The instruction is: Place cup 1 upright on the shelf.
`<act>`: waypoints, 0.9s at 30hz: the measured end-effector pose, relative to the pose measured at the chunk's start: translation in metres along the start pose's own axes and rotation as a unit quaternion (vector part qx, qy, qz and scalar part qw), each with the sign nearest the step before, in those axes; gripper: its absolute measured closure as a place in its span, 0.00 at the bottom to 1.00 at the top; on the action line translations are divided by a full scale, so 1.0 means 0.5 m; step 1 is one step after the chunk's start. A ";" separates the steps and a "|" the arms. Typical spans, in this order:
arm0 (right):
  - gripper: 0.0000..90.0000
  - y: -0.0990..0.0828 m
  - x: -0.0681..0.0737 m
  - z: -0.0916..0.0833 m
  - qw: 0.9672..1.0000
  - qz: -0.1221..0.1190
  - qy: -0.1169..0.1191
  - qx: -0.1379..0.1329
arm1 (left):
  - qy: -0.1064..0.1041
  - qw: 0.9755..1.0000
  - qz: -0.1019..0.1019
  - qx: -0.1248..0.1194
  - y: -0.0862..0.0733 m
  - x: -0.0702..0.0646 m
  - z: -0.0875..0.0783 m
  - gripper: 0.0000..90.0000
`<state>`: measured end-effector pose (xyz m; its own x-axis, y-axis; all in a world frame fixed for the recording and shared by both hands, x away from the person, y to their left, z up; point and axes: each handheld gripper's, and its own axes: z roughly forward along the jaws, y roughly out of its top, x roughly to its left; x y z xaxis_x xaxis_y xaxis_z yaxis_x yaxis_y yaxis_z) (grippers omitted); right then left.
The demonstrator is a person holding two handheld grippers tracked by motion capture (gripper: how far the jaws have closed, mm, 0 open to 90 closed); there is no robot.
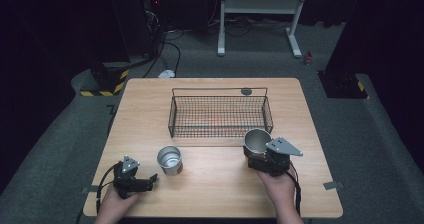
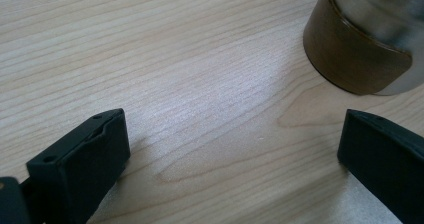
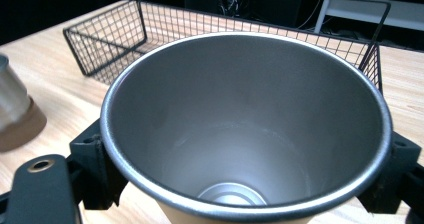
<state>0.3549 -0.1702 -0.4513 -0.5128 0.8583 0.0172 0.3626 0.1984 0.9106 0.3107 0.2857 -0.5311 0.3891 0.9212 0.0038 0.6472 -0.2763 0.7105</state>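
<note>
The right gripper (image 1: 261,156) is clamped on a steel cup (image 1: 256,140), one black jaw pressed against each side of it just below the rim; in the right gripper view that cup (image 3: 245,134) sits dead centre with its mouth open toward the camera and nothing inside. In the high view it stands right of centre, just in front of the near right corner of the wire basket (image 1: 220,115), close to the rim but not over it.

The left gripper (image 1: 150,180), at the lower left of the high view, has its jaws spread wide and holds nothing. In the left gripper view its fingers (image 2: 85,164) rest low over bare wood, and the second steel cup (image 2: 365,39) sits at the upper right of the frame, ahead of the jaws and apart from them. In the high view this second cup (image 1: 169,160) stands upright at lower centre, on the table (image 1: 150,109).

The basket looks empty, so by my reading the work of loading the cups into it is at an early stage: one cup is gripped and near the basket, not yet in it; the other is untouched.
</note>
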 end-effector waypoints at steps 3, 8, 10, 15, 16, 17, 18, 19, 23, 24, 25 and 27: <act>0.15 0.015 -0.003 0.004 1.000 0.006 -0.006 -0.002 | -0.001 1.000 -0.002 0.000 0.000 -0.001 0.000 0.01; 0.15 0.040 0.002 0.018 1.000 0.003 -0.017 -0.005 | -0.002 1.000 0.000 0.000 0.000 0.000 0.000 0.01; 0.15 0.055 0.006 0.026 1.000 -0.001 -0.022 -0.007 | -0.003 1.000 0.000 0.000 0.001 0.000 0.001 0.01; 0.15 0.087 0.015 0.041 1.000 -0.004 -0.023 -0.013 | -0.005 1.000 0.001 0.000 0.001 0.001 0.002 0.01; 0.15 0.093 0.016 0.045 1.000 -0.003 -0.023 -0.013 | -0.005 1.000 0.001 0.000 0.001 0.001 0.002 0.01; 0.15 0.098 0.017 0.049 1.000 -0.004 -0.022 -0.013 | -0.005 1.000 0.001 0.000 0.001 0.001 0.002 0.01; 0.15 0.102 0.017 0.054 1.000 -0.006 -0.020 -0.016 | -0.005 1.000 0.001 0.000 0.001 0.001 0.002 0.01; 0.15 0.105 0.017 0.057 1.000 -0.004 -0.020 -0.014 | -0.005 1.000 0.001 0.000 0.001 0.001 0.002 0.01; 0.15 0.117 0.014 0.070 1.000 0.004 -0.019 -0.022 | -0.005 1.000 0.001 0.000 0.001 0.001 0.002 0.01; 0.15 0.119 0.013 0.072 1.000 0.004 -0.018 -0.024 | -0.005 1.000 0.001 0.000 0.001 0.001 0.002 0.01; 0.15 0.121 0.013 0.074 1.000 0.004 -0.016 -0.026 | -0.005 1.000 0.001 0.000 0.001 0.001 0.002 0.01; 0.15 0.126 0.012 0.078 1.000 0.006 -0.015 -0.026 | -0.005 1.000 0.001 0.000 0.001 0.001 0.002 0.01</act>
<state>0.4051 -0.1341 -0.4101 -0.4857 0.8740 0.0161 0.3263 0.1642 0.9309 0.3118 0.2859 -0.5312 0.3971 0.9178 -0.0011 0.6456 -0.2785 0.7111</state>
